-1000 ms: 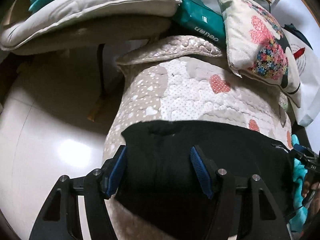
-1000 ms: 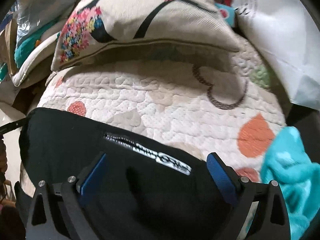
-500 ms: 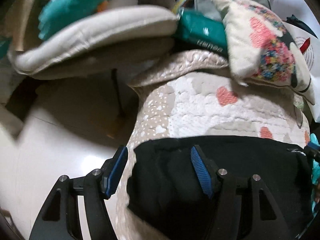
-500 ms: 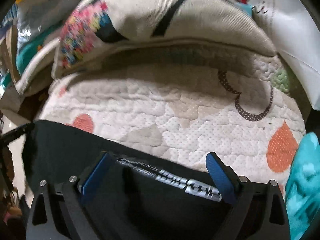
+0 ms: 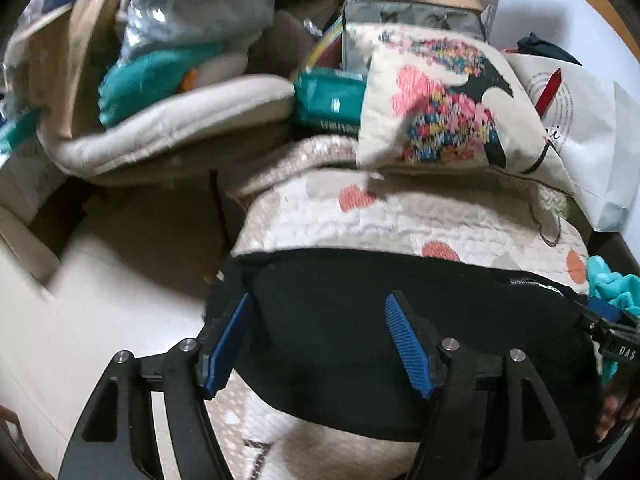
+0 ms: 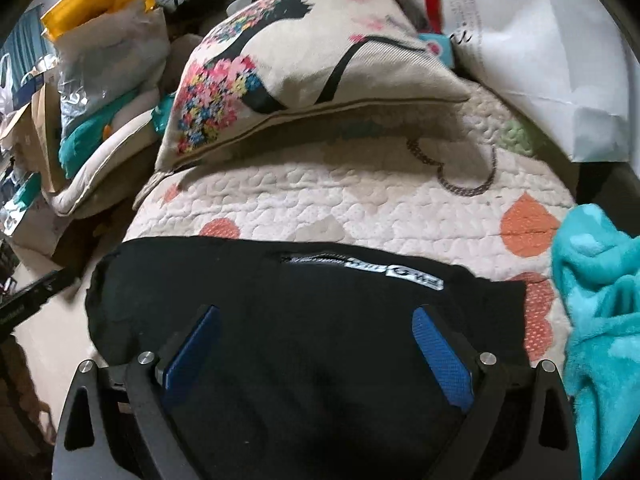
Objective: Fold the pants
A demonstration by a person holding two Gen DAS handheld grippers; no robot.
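Left claw (image 5: 316, 340) seen spread wide, nothing gripped, over folded black pants (image 5: 344, 320). Right claw (image 6: 316, 344) likewise spread, nothing held. Pants laid on heart-print quilt (image 6: 360, 208), floral cushion (image 6: 280, 76) behind, teal blanket (image 6: 596, 300) beside.

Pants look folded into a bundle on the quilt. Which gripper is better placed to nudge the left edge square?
Probably left. The left gripper is open over the pants' left end, one finger past the edge; the right gripper is open over the middle.
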